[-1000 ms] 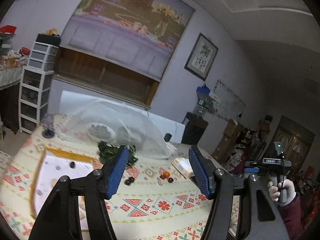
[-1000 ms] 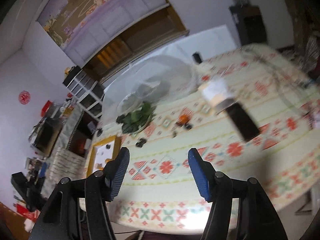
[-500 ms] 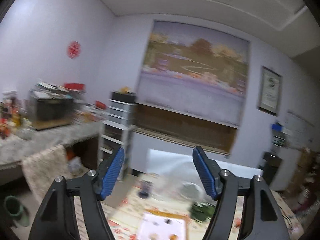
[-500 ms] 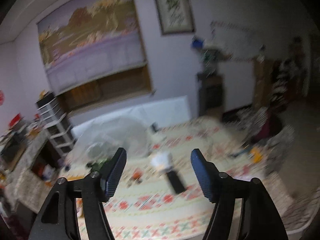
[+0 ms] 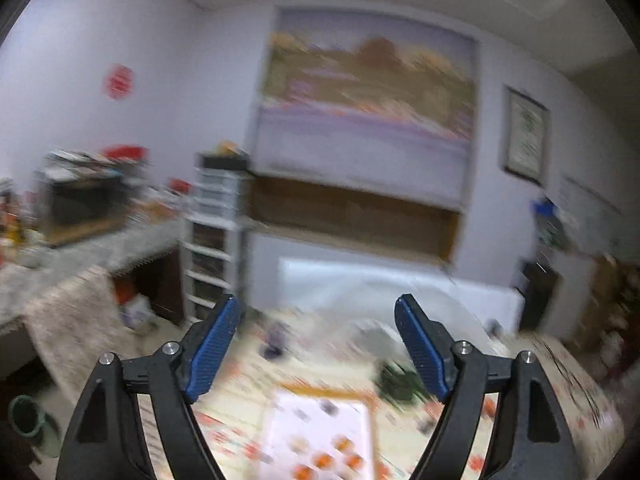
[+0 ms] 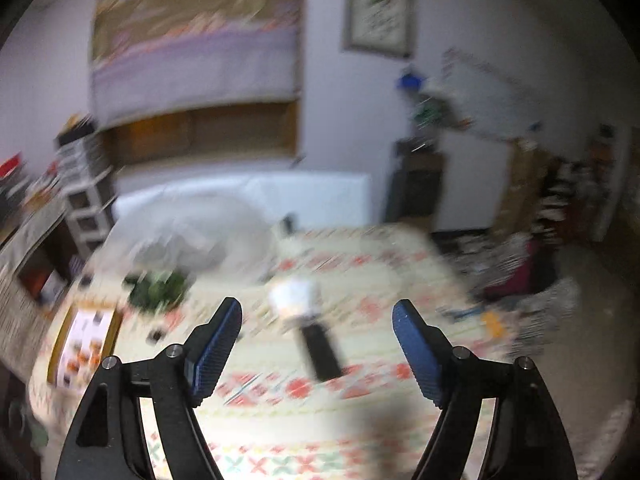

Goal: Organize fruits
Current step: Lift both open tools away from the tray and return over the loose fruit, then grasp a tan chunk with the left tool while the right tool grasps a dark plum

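Both views are blurred by motion. A white tray with a yellow rim [image 5: 320,432] [image 6: 86,344] lies on the patterned table, holding several small orange and dark fruits. A bunch of green leaves [image 5: 398,384] [image 6: 158,290] sits beyond the tray. My left gripper [image 5: 318,350] hangs above the tray's near end, its jaws opening with nothing between them. My right gripper [image 6: 318,350] hovers over the table's middle, its jaws opening too, and nothing is between them. A white box and a black flat object [image 6: 320,352] lie on the cloth below it.
A clear mesh food cover [image 6: 188,236] stands at the table's back left, with a white board behind it. A drawer tower [image 5: 214,232] and a cluttered counter [image 5: 80,236] are to the left. Boxes and clutter [image 6: 532,208] fill the right side.
Both grippers swung up toward the wall and have tipped back down toward the table. The jaws of both stand wider than before. The left view has turned left, away from the person's gloved hand.
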